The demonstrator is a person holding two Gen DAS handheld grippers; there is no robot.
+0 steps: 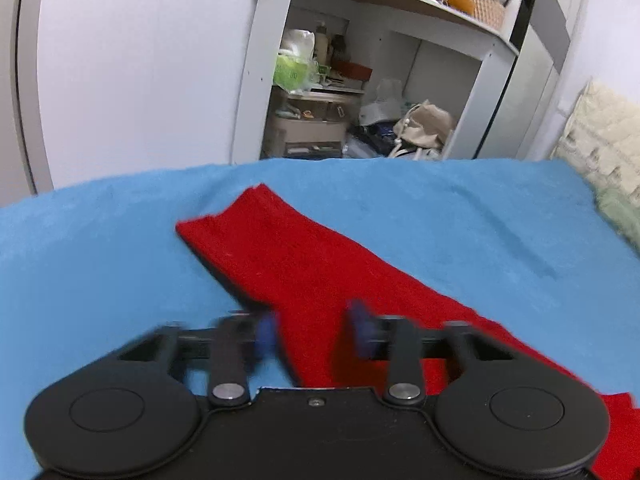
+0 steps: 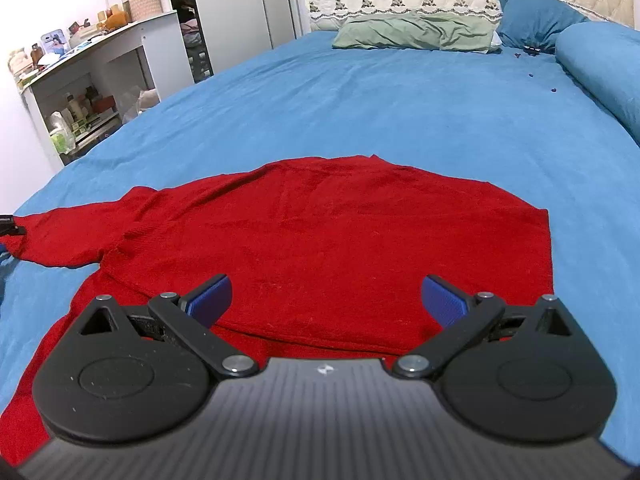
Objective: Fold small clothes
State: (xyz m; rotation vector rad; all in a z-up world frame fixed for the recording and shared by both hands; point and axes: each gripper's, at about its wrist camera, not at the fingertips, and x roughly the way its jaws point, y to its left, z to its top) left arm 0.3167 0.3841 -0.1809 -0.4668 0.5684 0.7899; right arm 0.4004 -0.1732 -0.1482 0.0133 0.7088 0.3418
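Left tongs (image 1: 312, 334) gape over a red sleeve (image 1: 280, 256) on blue bedspread (image 1: 460, 220).

**Count of what I see from both wrists**

I count one red garment (image 2: 320, 240), with one sleeve (image 1: 256, 240) stretched toward the bed's left edge. I have two grippers: the left gripper (image 1: 312, 334) and the right gripper (image 2: 326, 300), each with two blue pads (image 2: 210, 294), so four pads in all. There is one blue bed sheet (image 2: 360, 100). At the head edge I count one green pillow (image 2: 416, 34) and one blue pillow (image 2: 532, 16), plus one blue rolled cover (image 2: 600, 64) along the right edge. Beside the bed stands one white shelf unit (image 1: 360, 60). Its small items are too blurred to count.
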